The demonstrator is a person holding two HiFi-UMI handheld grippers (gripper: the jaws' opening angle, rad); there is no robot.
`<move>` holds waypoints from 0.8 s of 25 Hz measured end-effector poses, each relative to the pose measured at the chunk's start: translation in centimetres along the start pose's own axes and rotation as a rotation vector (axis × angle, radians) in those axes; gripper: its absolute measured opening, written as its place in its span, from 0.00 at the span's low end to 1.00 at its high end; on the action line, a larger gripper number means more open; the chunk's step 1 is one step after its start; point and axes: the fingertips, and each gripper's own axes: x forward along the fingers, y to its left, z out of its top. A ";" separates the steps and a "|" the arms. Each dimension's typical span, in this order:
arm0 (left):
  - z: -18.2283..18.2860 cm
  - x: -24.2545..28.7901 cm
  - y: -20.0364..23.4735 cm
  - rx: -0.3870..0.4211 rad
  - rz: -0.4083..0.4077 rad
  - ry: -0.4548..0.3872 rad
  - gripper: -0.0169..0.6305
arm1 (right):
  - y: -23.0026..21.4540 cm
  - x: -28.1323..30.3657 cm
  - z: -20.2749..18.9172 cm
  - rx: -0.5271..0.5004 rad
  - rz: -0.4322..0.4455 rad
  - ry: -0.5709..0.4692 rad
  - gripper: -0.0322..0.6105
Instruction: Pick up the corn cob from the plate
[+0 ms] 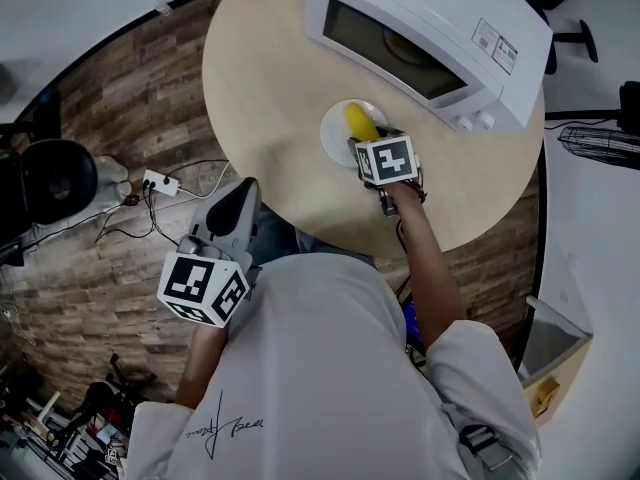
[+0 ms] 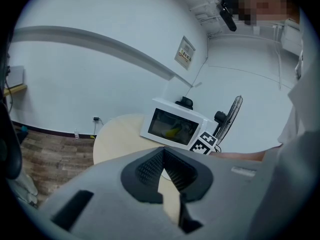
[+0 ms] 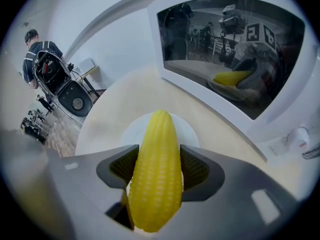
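Note:
A yellow corn cob [image 1: 359, 122] lies lengthwise over a small white plate [image 1: 334, 131] on the round pale table [image 1: 268, 88]. My right gripper [image 1: 367, 141] is at the plate's near side. In the right gripper view the corn cob [image 3: 157, 159] fills the space between both ribbed pads [image 3: 196, 169] of the right gripper [image 3: 157, 170], which is shut on it, with the plate [image 3: 189, 130] just beyond. My left gripper [image 1: 240, 190] hangs off the table's near-left edge, close to my body. Seen in its own view, the left gripper [image 2: 162, 158] has its jaws together and holds nothing.
A white microwave [image 1: 430, 30] with its door closed stands right behind the plate; its glass [image 3: 232, 77] mirrors the corn. A power strip [image 1: 160, 182] and cables lie on the wood floor at left. A fan [image 1: 600, 143] stands at right. A person [image 3: 37, 46] stands far off.

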 end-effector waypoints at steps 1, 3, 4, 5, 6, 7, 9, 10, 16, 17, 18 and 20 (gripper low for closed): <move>0.0 0.0 -0.1 0.001 -0.001 0.000 0.02 | -0.1 -0.1 0.0 0.002 0.001 -0.003 0.47; 0.0 0.0 -0.3 0.002 -0.002 -0.003 0.02 | -0.2 -0.4 0.0 0.008 0.003 -0.010 0.47; 0.1 0.0 -0.3 0.003 -0.002 -0.005 0.02 | -0.2 -0.5 0.0 0.011 0.004 -0.013 0.47; 0.1 0.0 -0.4 0.005 -0.001 -0.006 0.02 | -0.3 -0.7 0.0 0.012 0.005 -0.016 0.47; 0.1 0.0 -0.5 0.008 -0.001 -0.006 0.02 | -0.4 -0.8 0.0 0.014 0.006 -0.019 0.47; 0.1 0.0 -0.6 0.013 0.001 -0.006 0.02 | -0.5 -0.9 0.0 0.016 0.007 -0.022 0.47; 0.2 0.0 -0.8 0.023 0.005 -0.007 0.02 | -0.5 -1.3 0.0 0.022 0.010 -0.031 0.47; 0.2 -0.1 -0.9 0.024 0.005 -0.008 0.02 | -0.6 -1.4 0.0 0.025 0.011 -0.036 0.47; 0.3 0.0 -1.2 0.016 0.003 -0.020 0.02 | -0.7 -2.3 0.0 0.041 0.025 -0.063 0.47; 0.4 0.0 -1.3 0.017 0.003 -0.022 0.02 | -0.7 -2.5 0.0 0.043 0.032 -0.067 0.47; 0.4 0.1 -1.4 0.018 0.002 -0.023 0.02 | -0.6 -2.7 0.0 0.046 0.039 -0.072 0.47; 0.4 0.1 -1.6 0.021 0.001 -0.024 0.02 | -0.5 -3.1 -0.1 0.049 0.047 -0.082 0.47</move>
